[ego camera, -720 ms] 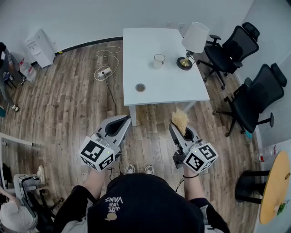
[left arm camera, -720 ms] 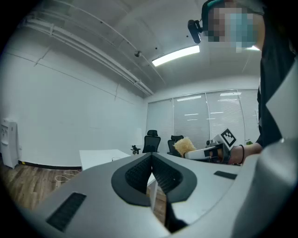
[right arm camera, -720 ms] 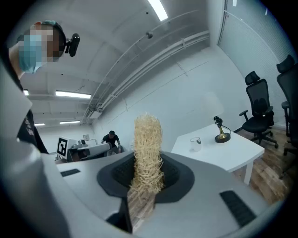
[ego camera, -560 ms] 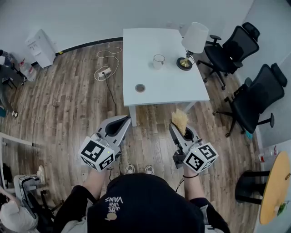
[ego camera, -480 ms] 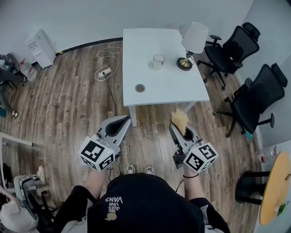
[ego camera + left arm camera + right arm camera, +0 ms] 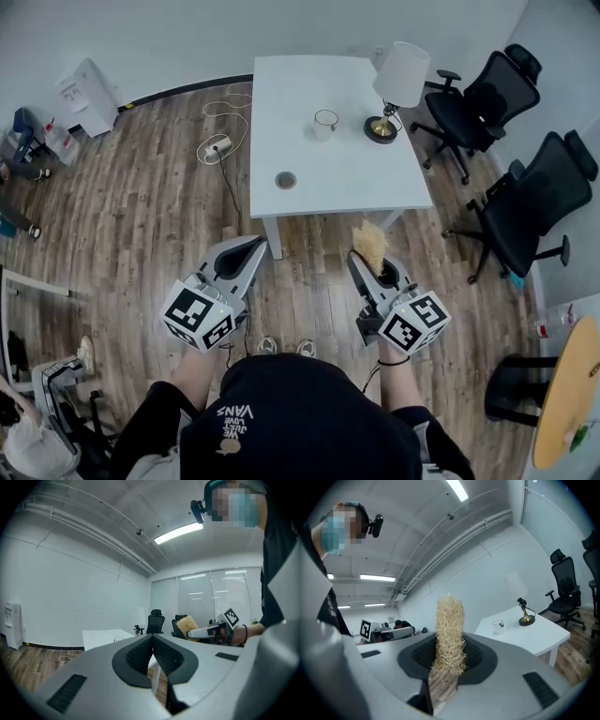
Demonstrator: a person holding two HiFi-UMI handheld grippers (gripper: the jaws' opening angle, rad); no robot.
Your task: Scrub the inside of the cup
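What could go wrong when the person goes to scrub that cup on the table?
1. The cup looks like clear glass and stands free beside the lamp; pushing the scrubber in might tip it or bump the lamp.
2. The left gripper is shut and empty, so nothing steadies the cup yet.
3. A power strip lies on the floor by the table; feet could catch its cable.

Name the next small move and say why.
Probably step forward to the white table: the glass cup stands there, seemingly out of reach, the right hand-held gripper clamps the fibre scrubber, and the left hand-held gripper is shut and empty.
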